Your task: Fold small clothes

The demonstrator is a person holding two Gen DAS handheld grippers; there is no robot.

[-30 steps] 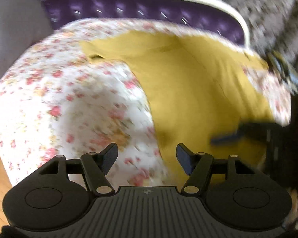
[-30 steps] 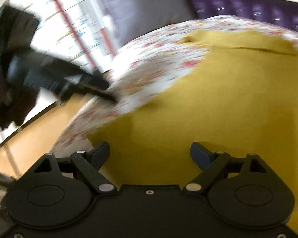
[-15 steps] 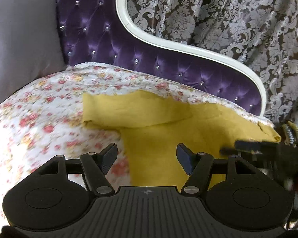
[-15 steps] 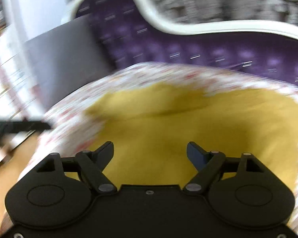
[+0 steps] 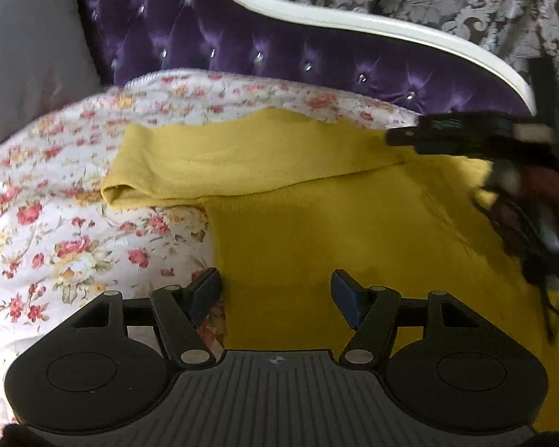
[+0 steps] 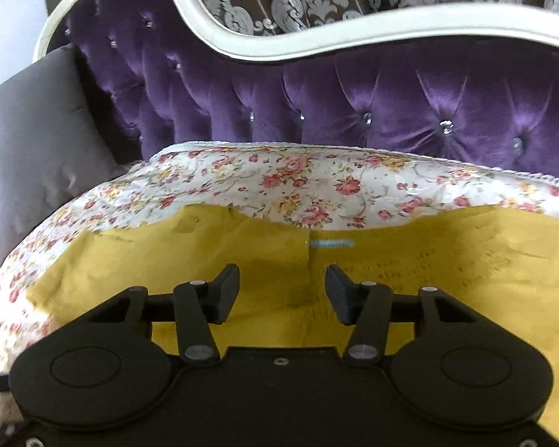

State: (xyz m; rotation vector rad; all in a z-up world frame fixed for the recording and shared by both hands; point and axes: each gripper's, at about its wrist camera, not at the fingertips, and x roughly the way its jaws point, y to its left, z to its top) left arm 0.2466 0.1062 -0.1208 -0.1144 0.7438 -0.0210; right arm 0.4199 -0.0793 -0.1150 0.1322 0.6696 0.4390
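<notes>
Purple tufted upholstery (image 6: 391,97) is rising behind a floral bedspread (image 5: 67,223), where a mustard-yellow garment (image 5: 354,231) is lying spread flat, one sleeve (image 5: 223,164) stretching sideways. Hovering over its edge, the left tool (image 5: 275,290) is standing apart, gripping nothing. Near the collar label (image 6: 331,243), the right tool (image 6: 281,290) is closing, pads not yet pinching cloth.

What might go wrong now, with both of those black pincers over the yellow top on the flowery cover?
The right tool is closing over the collar area of the yellow top with no cloth between its pads yet; it may pinch nothing, or two layers. The left tool straddles the top's edge and could catch the floral cover too.
</notes>
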